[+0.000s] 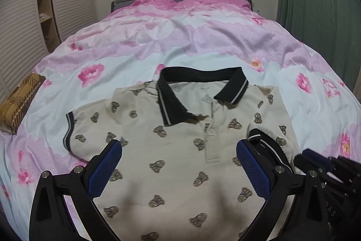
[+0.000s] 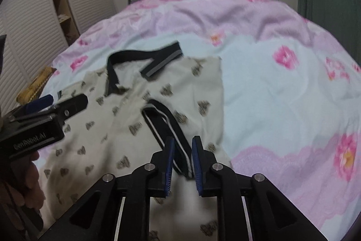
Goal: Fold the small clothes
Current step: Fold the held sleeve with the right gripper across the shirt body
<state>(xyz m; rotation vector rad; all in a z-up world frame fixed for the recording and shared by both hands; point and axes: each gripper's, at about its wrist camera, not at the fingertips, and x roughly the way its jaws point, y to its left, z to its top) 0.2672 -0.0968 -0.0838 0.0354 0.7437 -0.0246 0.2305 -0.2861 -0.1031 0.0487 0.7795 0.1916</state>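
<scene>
The right gripper (image 2: 182, 146) is keeping its jaws narrow around the folded sleeve cuff (image 2: 167, 125); the left gripper (image 1: 179, 150) is hovering wide over the shirt (image 1: 180, 150) on the bed (image 1: 203, 42). That loose cuff might be flopping back open.

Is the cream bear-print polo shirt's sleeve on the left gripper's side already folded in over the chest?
No, that sleeve of the polo shirt lies spread out flat on the floral bedspread.
</scene>
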